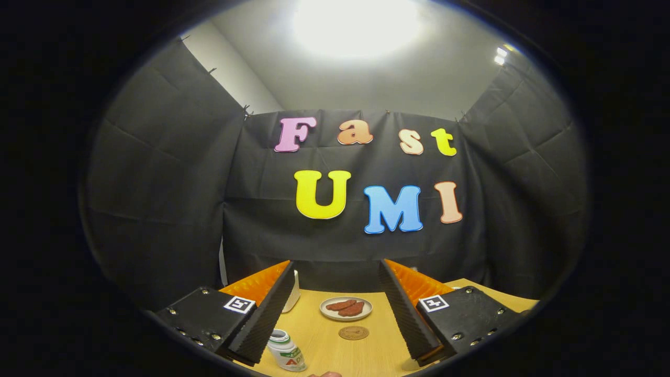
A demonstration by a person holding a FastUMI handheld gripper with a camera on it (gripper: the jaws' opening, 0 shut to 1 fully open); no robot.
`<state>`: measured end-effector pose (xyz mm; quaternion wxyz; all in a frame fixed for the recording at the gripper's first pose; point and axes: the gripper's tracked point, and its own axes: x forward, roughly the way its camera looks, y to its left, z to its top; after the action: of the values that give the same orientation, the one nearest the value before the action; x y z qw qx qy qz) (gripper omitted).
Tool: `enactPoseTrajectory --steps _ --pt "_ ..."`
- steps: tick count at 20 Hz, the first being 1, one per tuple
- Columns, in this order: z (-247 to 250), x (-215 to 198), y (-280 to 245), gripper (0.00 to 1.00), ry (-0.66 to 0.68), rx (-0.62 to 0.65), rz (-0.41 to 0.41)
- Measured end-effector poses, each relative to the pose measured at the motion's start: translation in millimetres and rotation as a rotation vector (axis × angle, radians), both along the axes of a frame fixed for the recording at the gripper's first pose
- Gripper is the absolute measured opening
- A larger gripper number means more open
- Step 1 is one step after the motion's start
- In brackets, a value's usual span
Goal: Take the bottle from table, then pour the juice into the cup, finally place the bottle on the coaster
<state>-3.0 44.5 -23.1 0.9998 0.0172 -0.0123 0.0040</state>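
Two fingers of our gripper (335, 314) stand wide apart and level above the table (361, 356), holding nothing, and we see the bottle (286, 351) just inside the left one, with the coaster (353, 332) and plate (346, 308) ahead between them.

A pale wood-toned table (361, 351) carries a white bottle (287, 351) with a green cap band and a green-and-red label, a white cup (293, 293), a round brown coaster (354, 332) — and a cream plate (346, 308) holding reddish-brown slices (346, 307).
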Motion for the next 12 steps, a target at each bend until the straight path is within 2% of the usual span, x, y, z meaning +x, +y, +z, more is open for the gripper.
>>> enactPoseTrajectory --steps 12 --pt "-102 0 59 0.98 0.165 0.051 0.04"
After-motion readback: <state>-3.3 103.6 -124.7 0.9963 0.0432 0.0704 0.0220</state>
